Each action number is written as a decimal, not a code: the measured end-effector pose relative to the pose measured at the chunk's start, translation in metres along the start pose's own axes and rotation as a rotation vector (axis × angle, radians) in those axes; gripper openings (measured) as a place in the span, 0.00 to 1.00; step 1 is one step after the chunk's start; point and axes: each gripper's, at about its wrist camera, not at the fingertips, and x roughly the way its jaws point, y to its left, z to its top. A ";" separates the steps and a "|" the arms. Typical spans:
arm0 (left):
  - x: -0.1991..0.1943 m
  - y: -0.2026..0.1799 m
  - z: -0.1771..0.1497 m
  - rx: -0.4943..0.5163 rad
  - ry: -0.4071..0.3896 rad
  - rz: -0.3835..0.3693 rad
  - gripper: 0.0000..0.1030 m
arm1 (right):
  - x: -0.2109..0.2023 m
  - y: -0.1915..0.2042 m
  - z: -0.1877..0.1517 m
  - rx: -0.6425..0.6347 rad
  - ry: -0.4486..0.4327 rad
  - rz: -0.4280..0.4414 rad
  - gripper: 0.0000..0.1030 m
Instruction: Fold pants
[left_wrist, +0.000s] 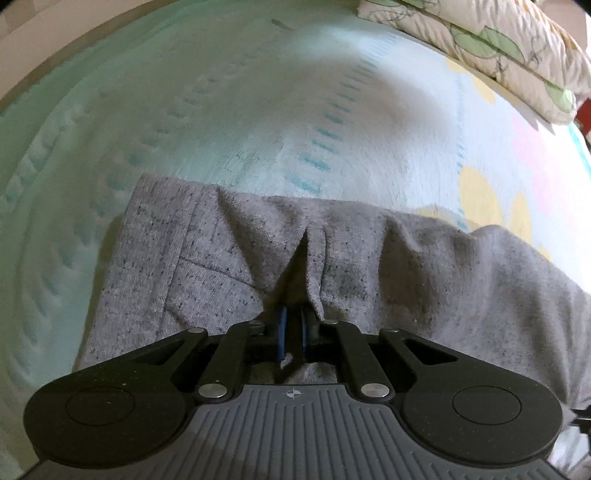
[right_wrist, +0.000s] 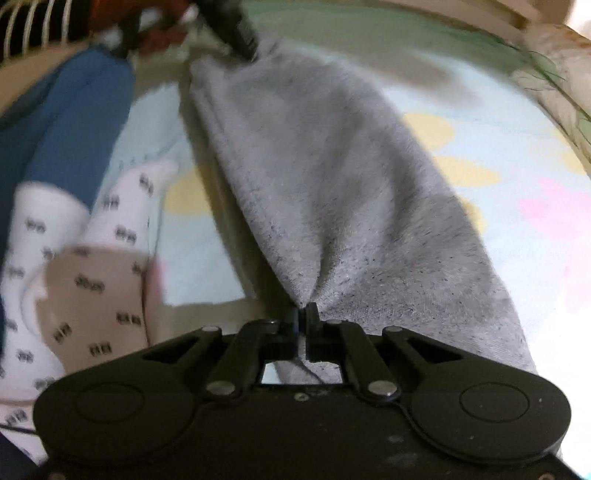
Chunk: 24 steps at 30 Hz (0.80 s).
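A pale green bed cover (left_wrist: 229, 110) with yellow and pink dots carries grey pants (left_wrist: 369, 258) and a leaf-patterned pillow (left_wrist: 480, 48).

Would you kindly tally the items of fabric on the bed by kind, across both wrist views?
Grey pants: 1
Leaf-print pillow: 1
Pastel bedsheet: 1
Patterned white socks, worn by a person in blue trousers: 2
Total: 5

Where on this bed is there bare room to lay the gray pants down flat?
Bare sheet lies beyond the gray pants, up to the folded quilt in the far corner. In the right wrist view, flowered sheet is free right of the pants. Left of them it is crowded: patterned socks and blue cloth.
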 end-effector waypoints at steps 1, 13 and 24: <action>-0.002 -0.004 0.000 0.022 -0.003 0.017 0.08 | 0.009 0.005 0.000 -0.023 0.034 -0.005 0.05; -0.043 -0.092 -0.004 0.178 -0.189 -0.059 0.09 | -0.031 -0.063 0.034 0.330 -0.157 0.103 0.18; 0.021 -0.102 -0.026 0.167 -0.015 -0.137 0.09 | 0.027 -0.132 0.113 0.544 -0.307 0.127 0.57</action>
